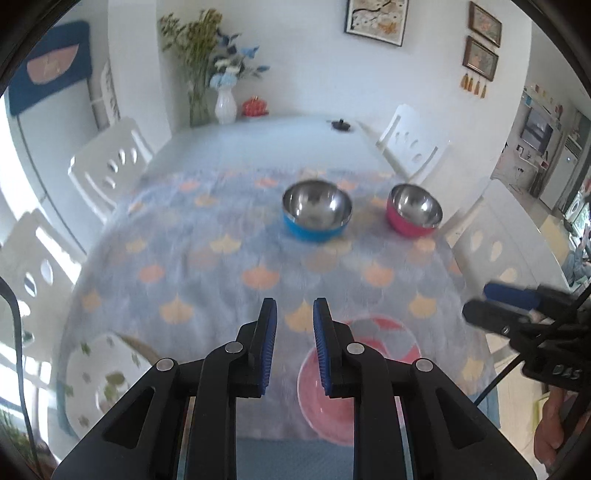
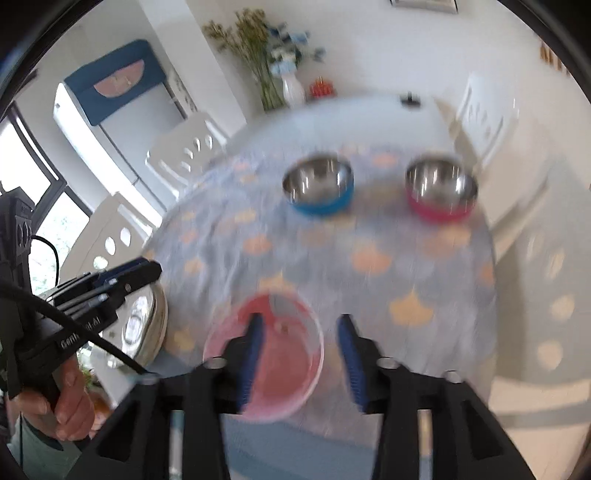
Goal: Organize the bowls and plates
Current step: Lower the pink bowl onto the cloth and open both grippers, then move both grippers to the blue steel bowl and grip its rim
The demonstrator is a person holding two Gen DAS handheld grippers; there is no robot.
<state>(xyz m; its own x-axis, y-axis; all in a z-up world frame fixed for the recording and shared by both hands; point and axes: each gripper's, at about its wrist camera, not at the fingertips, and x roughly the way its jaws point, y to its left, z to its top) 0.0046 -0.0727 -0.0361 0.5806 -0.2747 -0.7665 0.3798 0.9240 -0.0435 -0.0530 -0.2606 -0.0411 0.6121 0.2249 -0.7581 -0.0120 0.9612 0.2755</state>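
A: Plates first. Where?
B: Pink plate at lower centre of the left wrist view, flat on the tabletop, partly hidden behind the left tool. Same plate in the right wrist view, lower centre, seen between the right tool's fingers. White plate with green leaf print at lower left of the left view, near the tabletop edge.
A: Bowls?
B: Blue bowl mid-frame, red bowl to its right, apart, both upright, steel inside, empty. Further back than the plates.
A: Left tool state?
B: Narrow, pads nearly together with a small gap, nothing between them. Above the cloth, touching no dish.
A: Right tool?
B: Jaws stand apart, moderately wide, nothing gripped. The pink plate shows behind the gap, not pinched. Heavy blur in that view.
A: Anything at the edges?
B: Right tool pokes in at right edge of the left view. Left tool shows at left of the right view, a hand on its handle, cable trailing. A shiny rimmed dish sits under it, can't tell what exactly.
A: Background?
B: White chairs around the patterned cloth, white vase with flowers at upper centre-left, small black pot far back, framed pictures on the wall.
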